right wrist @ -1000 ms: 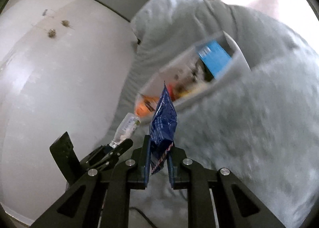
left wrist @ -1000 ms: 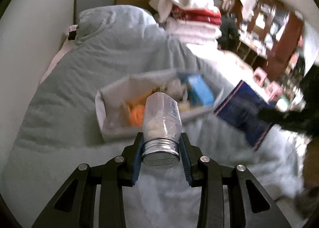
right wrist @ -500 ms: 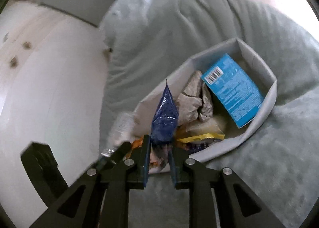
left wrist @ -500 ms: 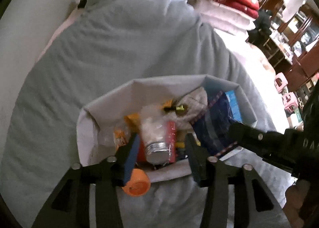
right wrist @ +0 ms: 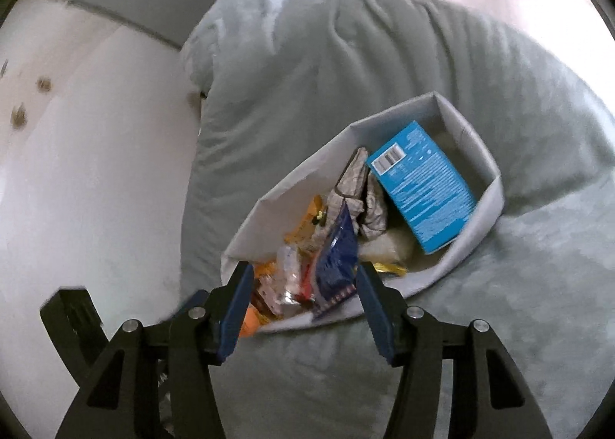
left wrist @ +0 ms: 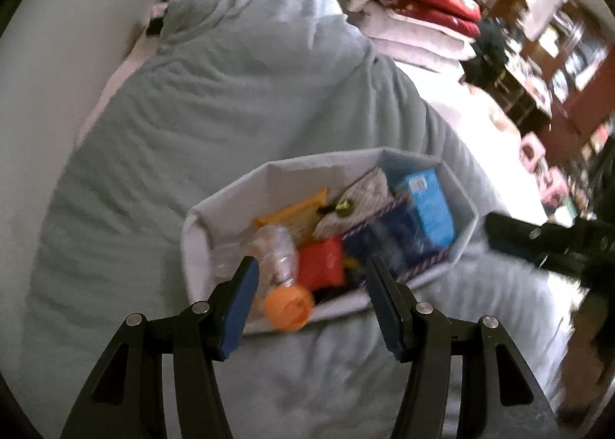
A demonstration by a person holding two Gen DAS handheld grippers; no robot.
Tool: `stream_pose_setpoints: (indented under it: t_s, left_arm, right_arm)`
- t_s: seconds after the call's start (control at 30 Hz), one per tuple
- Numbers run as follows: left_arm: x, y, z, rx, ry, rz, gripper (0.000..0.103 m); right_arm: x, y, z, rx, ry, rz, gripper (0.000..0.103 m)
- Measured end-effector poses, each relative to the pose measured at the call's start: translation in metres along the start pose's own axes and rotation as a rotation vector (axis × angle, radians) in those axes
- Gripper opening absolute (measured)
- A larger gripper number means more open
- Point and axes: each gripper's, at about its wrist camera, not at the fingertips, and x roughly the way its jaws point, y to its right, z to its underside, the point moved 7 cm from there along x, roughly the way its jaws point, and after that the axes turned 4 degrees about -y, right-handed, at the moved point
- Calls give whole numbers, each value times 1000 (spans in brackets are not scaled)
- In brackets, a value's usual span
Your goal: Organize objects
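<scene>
Both my tongs have just been opening over the grey fabric bin (right wrist: 484,223): left tongs (left wrist: 311,281) empty, right tongs (right wrist: 305,285) around the loose blue pouch (right wrist: 338,258), its long axis pointing away.

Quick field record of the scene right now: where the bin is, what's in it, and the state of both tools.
bin: grey fabric bin resting on a grey-green blanket
contents: blue box, dark blue packet, clear jar, red packet, orange cap, other wrappers
left tool: jaws have just been opening, nothing gripped, above the bin's near edge
right tool: jaws have just been opening, dark blue packet between them, pads clear of it
</scene>
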Motion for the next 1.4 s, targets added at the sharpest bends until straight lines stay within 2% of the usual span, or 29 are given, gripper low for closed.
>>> stream_pose_setpoints:
  t_s: [0.17, 0.27, 0.37, 0.4, 0.43, 0.47, 0.53, 0.57, 0.6, 0.63, 0.67, 0.7, 0.77, 0.83, 0.97, 1.07, 1.23, 1.4]
  left_arm:
    - [-40, -34, 41, 35, 64, -57, 58]
    - [-67, -68, 73, -25, 116, -94, 58]
    - [-93, -102, 105, -77, 183, -191, 59]
    - [-98, -112, 115, -84, 201, -236, 61]
    - [-99, -118, 122, -86, 208, -269, 71]
    - [-94, -127, 131, -83, 209, -306, 81]
    - [-71, -144, 147, -92, 201, -349, 88]
    - [-63, -150, 152, -78, 244, -376, 89]
    - [-65, -146, 157, -44, 338, -425, 90]
    - [-65, -145, 158, -49, 335, -476, 91]
    - [-65, -143, 156, -55, 319, -500, 91]
    - [-67, -142, 156, -60, 317, -511, 92]
    - [-66, -141, 155, -61, 318, -539, 93]
    - [-62, -144, 155, -66, 312, -529, 93]
    - [-62, -145, 154, -59, 314, -526, 95]
    - [-63, -141, 155, -36, 312, -568, 95]
    - [-61, -137, 155, -20, 310, -600, 95]
    - [-62, -137, 156, -21, 314, -599, 95]
  right_arm:
    - [-49, 12, 30, -227, 53, 138, 55]
    - [-88, 39, 56, -327, 131, 223, 55]
    - [-120, 69, 80, -339, 237, 294, 55]
    - [-127, 79, 87, -340, 276, 317, 55]
    - [-135, 88, 96, -345, 308, 336, 55]
    - [-141, 97, 104, -352, 333, 346, 60]
    - [-136, 109, 114, -369, 356, 354, 74]
    - [-126, 116, 115, -370, 356, 365, 84]
    - [-108, 130, 117, -348, 344, 402, 90]
    - [-84, 144, 117, -312, 307, 447, 92]
    - [-66, 154, 118, -324, 318, 511, 100]
    - [-64, 149, 115, -366, 348, 540, 100]
    - [-63, 145, 112, -378, 314, 594, 101]
    - [-60, 145, 109, -387, 310, 639, 102]
    - [-58, 151, 104, -359, 312, 592, 103]
    - [-62, 153, 106, -348, 302, 546, 103]
    - [-68, 150, 111, -360, 304, 556, 103]
    - [-72, 150, 114, -354, 309, 514, 103]
